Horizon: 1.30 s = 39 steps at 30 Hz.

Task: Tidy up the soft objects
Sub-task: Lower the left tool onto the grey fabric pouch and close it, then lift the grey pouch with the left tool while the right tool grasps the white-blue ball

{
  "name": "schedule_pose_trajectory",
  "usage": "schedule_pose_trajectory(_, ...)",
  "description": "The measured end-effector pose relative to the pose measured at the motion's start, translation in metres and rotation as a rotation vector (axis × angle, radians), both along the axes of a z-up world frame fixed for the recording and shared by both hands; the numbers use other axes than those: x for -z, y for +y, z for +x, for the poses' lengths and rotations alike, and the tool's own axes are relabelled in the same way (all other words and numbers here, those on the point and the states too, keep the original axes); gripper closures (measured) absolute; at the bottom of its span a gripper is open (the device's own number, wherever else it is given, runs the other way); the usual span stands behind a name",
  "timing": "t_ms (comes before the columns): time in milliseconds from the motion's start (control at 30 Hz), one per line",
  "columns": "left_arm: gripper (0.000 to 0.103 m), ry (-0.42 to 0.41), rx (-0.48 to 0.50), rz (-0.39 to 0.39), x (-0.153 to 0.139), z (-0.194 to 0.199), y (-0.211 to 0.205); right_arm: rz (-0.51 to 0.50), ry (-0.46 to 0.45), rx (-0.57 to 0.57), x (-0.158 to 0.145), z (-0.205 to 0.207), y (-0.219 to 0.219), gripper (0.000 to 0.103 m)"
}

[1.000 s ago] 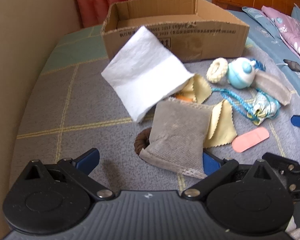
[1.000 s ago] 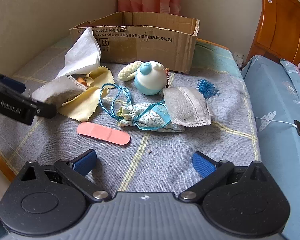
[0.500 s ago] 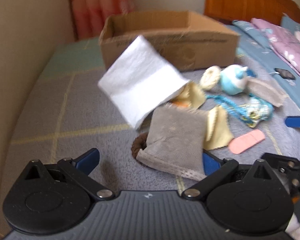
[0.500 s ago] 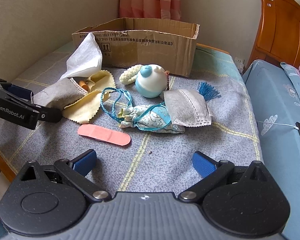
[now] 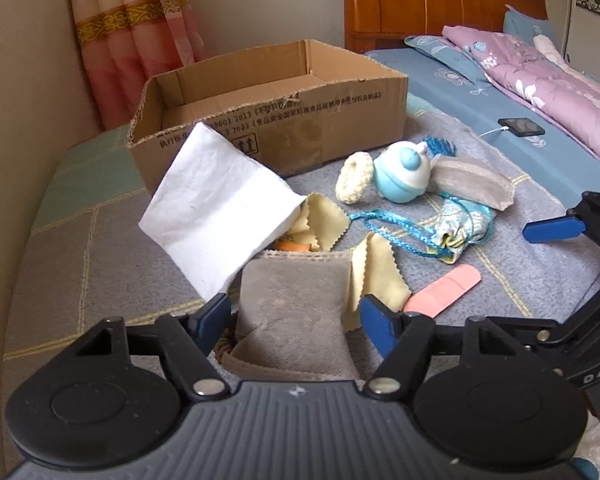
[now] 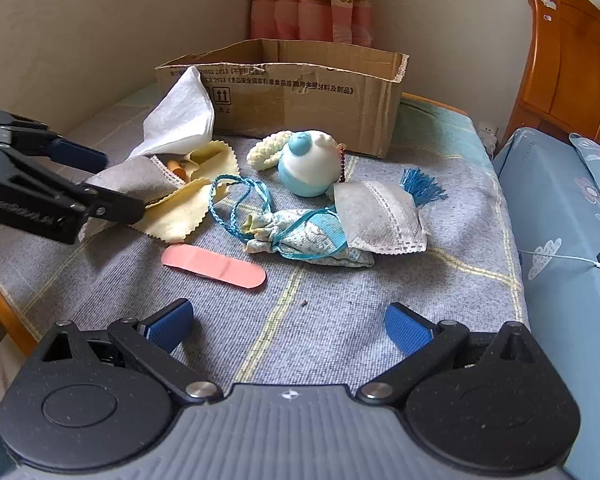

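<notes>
Left gripper [image 5: 294, 316] sits low over the near left part of the grey checked cloth surface [image 5: 108, 264], jaws closing, with the grey non-woven pouch [image 5: 296, 312] lying between the two blue pads; a gap shows on either side of the pouch, so the pads are not pressing it. The pouch's near edge runs under the gripper body; its stitched far edge lies against a yellow pinked-edge cloth [image 5: 380, 276]. A white folded tissue [image 5: 216, 208] stands tilted just beyond the left pad, leaning over the pouch's far left corner. A brown ring-shaped item peeks out under the pouch's near left corner; what it is cannot be told. Right gripper [image 6: 290, 322] is spread wide, nothing between its pads, over bare cloth. Ahead of it: a pink adhesive bandage [image 6: 214, 266] nearest, then a blue-corded patterned drawstring bag [image 6: 300, 236], a second grey pouch [image 6: 380, 216] overlapping the bag's right end, a blue tassel [image 6: 422, 186] behind it. A blue-and-white round toy [image 6: 308, 164] touches a cream knitted ring [image 6: 266, 150]. The open cardboard box [image 6: 300, 92] stands at the far edge, well apart from both grippers.
</notes>
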State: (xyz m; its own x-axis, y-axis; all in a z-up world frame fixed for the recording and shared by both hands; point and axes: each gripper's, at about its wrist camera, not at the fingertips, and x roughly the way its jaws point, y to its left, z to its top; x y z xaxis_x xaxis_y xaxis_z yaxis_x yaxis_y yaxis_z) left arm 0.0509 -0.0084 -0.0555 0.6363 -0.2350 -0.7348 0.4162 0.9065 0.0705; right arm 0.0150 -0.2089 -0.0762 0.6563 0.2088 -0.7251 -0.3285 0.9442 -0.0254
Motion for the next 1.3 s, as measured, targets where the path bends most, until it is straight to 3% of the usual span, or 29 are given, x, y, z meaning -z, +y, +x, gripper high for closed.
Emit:
schedule_pose_trajectory(100, 0.037, 0.007, -0.001, 0.003, 0.002, 0.003, 0.000, -0.001, 0.003, -0.007, 0.000, 0.000, 0.000, 0.000)
schedule_pose_trajectory(267, 0.061, 0.010, -0.007, -0.026, -0.002, 0.006, 0.003, -0.002, 0.010, -0.013, -0.001, 0.001, 0.001, 0.000)
schedule_pose_trajectory(467, 0.066, 0.002, -0.030, -0.083, -0.014, -0.001, 0.008, 0.031, -0.008, -0.026, -0.010, 0.001, -0.004, 0.000)
schedule_pose_trajectory(800, 0.066, 0.006, -0.036, -0.093, -0.008, -0.007, 0.010, -0.009, -0.116, -0.074, -0.035, 0.027, -0.001, 0.003)
schedule_pose_trajectory(1100, 0.062, -0.002, -0.041, -0.096, -0.005, -0.007, 0.010, -0.057, -0.128, -0.108, -0.033, 0.078, 0.007, 0.028)
schedule_pose_trajectory(1200, 0.055, 0.005, -0.042, -0.095, -0.003, -0.005, 0.009, -0.066, -0.120, -0.114, -0.026, 0.090, 0.010, 0.031)
schedule_pose_trajectory(1300, 0.038, 0.004, -0.037, -0.090, -0.003, -0.005, 0.007, -0.065, -0.106, -0.119, -0.021, 0.097, 0.011, 0.032)
